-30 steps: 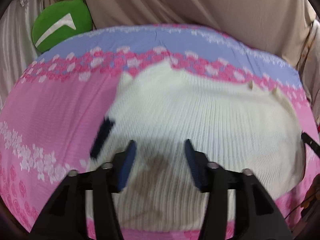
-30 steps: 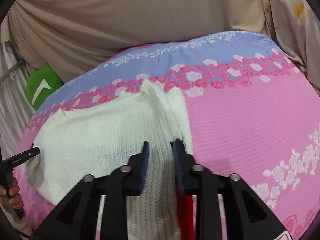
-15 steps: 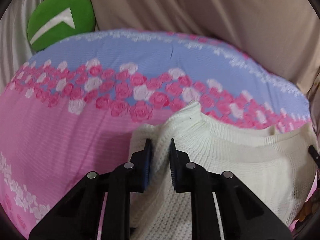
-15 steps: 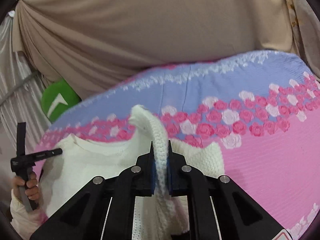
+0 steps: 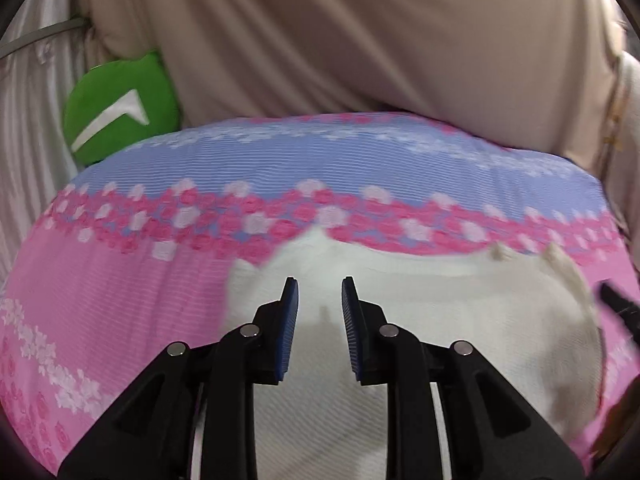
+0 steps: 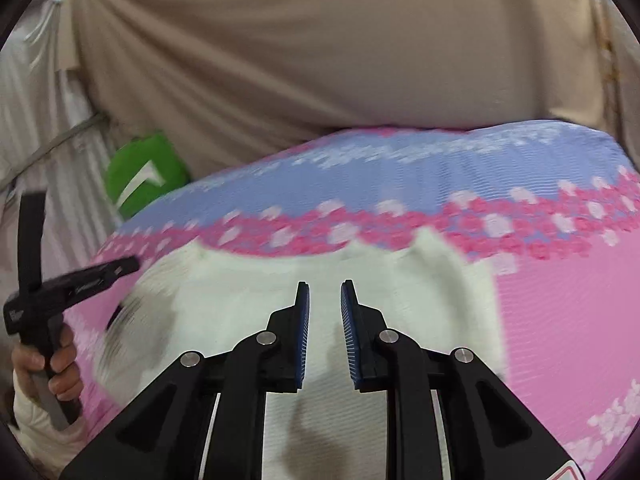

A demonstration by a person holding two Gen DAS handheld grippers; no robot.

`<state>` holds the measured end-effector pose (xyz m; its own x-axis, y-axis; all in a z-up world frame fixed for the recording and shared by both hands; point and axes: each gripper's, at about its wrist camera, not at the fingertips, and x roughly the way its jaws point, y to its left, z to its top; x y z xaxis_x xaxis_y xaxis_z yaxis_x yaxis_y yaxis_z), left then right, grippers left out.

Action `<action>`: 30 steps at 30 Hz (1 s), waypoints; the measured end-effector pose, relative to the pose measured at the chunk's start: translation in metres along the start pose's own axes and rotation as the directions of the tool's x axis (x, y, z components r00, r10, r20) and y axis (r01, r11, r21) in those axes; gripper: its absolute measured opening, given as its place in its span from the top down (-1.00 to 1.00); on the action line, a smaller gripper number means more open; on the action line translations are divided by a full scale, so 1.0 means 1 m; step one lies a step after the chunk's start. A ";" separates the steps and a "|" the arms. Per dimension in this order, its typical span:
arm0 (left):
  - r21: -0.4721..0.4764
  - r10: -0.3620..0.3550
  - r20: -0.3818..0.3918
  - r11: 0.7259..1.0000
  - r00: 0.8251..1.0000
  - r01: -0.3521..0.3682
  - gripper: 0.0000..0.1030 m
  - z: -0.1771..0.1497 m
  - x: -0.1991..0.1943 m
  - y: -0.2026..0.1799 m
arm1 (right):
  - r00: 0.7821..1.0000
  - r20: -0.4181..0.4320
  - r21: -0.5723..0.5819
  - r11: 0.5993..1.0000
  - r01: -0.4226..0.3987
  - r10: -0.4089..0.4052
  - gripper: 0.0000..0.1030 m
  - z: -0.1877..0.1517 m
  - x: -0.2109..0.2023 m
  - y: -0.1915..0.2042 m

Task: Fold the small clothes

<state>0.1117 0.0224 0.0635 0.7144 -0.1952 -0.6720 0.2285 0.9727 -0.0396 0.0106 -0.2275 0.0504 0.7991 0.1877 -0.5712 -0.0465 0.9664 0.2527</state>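
Note:
A cream ribbed knit garment (image 5: 460, 320) lies flat on the pink and blue flowered bedspread (image 5: 120, 300). It also shows in the right wrist view (image 6: 248, 292). My left gripper (image 5: 319, 292) is open and empty, a little above the garment's left part. My right gripper (image 6: 325, 294) is open and empty, above the garment's right part. The left gripper's handle (image 6: 52, 292), held in a hand, shows at the left edge of the right wrist view. Both views are blurred by motion.
A beige draped cloth (image 5: 360, 40) hangs behind the bed. A green cushion (image 5: 120, 108) with a white mark sits at the back left; it also shows in the right wrist view (image 6: 144, 172). Pale curtains (image 6: 36, 100) hang at the left.
Both grippers were shut on the garment's far edge, lifted and folded it over. Now both have opened and let go, and the garment lies flat.

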 end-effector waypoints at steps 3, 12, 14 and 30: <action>0.096 -0.037 -0.093 0.994 0.995 0.046 0.53 -0.029 0.016 -0.041 | 0.976 -0.168 -0.072 0.985 -0.155 0.142 0.65 -0.034 0.043 0.049; 0.056 0.101 -0.183 0.994 0.978 -0.092 0.53 -0.084 0.011 0.018 | 0.982 -0.146 0.167 0.976 0.142 -0.118 1.00 -0.068 -0.029 -0.081; 0.033 0.117 -0.198 0.993 0.973 -0.113 0.53 -0.090 0.006 0.031 | 0.979 -0.126 0.224 0.956 0.188 -0.163 1.00 -0.077 -0.052 -0.101; -0.003 0.115 -0.194 0.993 0.974 -0.117 0.56 -0.105 -0.011 0.024 | 0.980 -0.184 -0.019 0.997 0.075 -0.077 0.56 -0.106 -0.030 0.029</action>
<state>0.0404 0.0613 -0.0076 0.5937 -0.0543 -0.8028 0.1412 0.9893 0.0375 -0.0781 -0.1862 -0.0076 0.6766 0.1416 -0.7226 0.0021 0.9810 0.1942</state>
